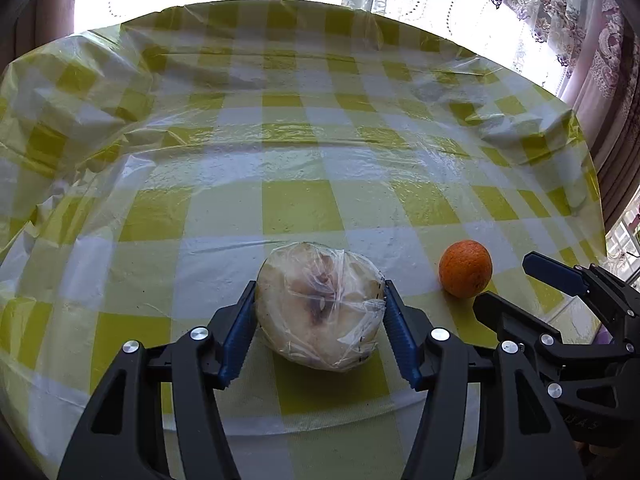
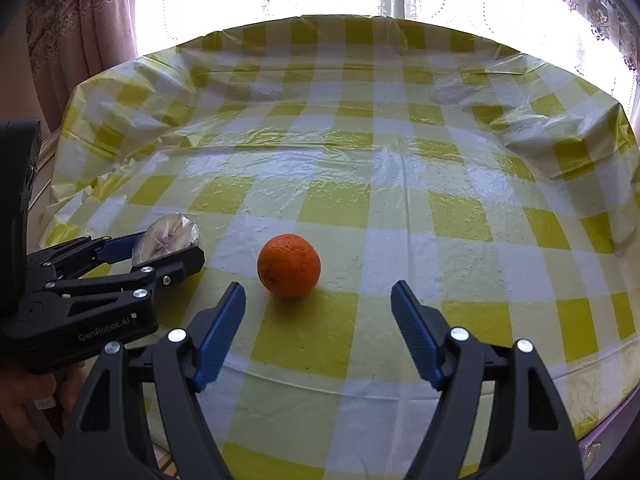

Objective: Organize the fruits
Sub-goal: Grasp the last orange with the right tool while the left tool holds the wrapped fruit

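Clamping down on the plastic-wrapped fruit [image 1: 320, 312], the left gripper [image 1: 320, 308] had both blue pads [image 1: 239, 336] against its sides: left pad flat on the wrap, right pad touching at the wrap's edge. Fruit was pale, round, with a brown patch under the film; exact kind not readable. It sat on the checked tablecloth [image 1: 304, 208], directly between the left gripper's fingers, near their tips.

From the right wrist view, the same left gripper [image 2: 160, 248] showed up at far left, its fingers around the wrapped fruit [image 2: 170, 236], with a hand [image 2: 28, 400] under its body.

Right gripper [image 2: 318, 332] was wide, nothing between the pads [image 2: 218, 340]. Orange [image 2: 289, 266] sat on the cloth just ahead of its fingertips, slightly left of centre, clear of both pads, not touching. In the left wrist view that orange [image 1: 465, 269] lay just to the right of the wrapped fruit, apart from it, with the right gripper [image 1: 520, 284] coming in from the right edge, one pad tip near it.

Cloth was yellow-and-white, covered in clear wrinkled film. Lace curtains [image 1: 580, 40] hung at the bright window beyond the table.
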Available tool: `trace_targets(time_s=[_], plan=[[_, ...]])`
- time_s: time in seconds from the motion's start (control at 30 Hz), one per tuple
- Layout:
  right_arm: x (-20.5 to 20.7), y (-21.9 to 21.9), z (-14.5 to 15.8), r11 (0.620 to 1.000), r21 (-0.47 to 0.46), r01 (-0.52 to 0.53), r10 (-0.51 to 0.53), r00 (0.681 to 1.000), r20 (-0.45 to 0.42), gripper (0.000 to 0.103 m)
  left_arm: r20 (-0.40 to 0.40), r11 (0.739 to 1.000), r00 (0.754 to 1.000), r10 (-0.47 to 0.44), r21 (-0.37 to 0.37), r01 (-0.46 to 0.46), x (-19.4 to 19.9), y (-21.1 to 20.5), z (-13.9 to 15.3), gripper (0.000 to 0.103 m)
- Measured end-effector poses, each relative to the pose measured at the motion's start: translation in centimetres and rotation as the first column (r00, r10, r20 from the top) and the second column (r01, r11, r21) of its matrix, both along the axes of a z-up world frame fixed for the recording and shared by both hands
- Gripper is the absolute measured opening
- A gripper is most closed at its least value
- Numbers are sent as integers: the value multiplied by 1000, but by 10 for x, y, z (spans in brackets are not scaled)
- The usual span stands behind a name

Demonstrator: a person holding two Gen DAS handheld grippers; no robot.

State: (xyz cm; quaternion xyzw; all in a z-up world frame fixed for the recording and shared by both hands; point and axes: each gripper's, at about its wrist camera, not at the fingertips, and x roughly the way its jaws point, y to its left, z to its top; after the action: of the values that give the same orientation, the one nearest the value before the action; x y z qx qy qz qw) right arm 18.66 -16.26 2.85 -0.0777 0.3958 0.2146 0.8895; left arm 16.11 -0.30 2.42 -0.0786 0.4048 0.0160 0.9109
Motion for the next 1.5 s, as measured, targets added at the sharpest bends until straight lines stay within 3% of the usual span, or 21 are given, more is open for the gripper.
trace_targets(time_s=[0.13,0.43,0.53,0.57,0.9,1.5], plan=[[8,11,-4,1000,-12,-10,9,1000,-8,74,3,1000,1000,14,4,-14,-1,2,0,58],[17,19,-11,1000,-23,-18,18,999,-33,58,1,999,999,37,29,-37,-2,2,1,58],[19,23,-15,999,-29,-35,33,998,-46,39,-2,998,999,38,52,-38,-3,1,1,58],[18,24,-14,999,-35,-35,34,999,-42,37,-3,998,999,39,57,-39,-4,1,1,58],[2,13,-5,999,-36,-23,22,1000,-18,36,1,995,1000,22,101,-22,-15,-15,13,57],[-38,-50,15,998,19,67,-66,998,-13,36,27,984,996,-85,160,80,-36,-73,38,57]])
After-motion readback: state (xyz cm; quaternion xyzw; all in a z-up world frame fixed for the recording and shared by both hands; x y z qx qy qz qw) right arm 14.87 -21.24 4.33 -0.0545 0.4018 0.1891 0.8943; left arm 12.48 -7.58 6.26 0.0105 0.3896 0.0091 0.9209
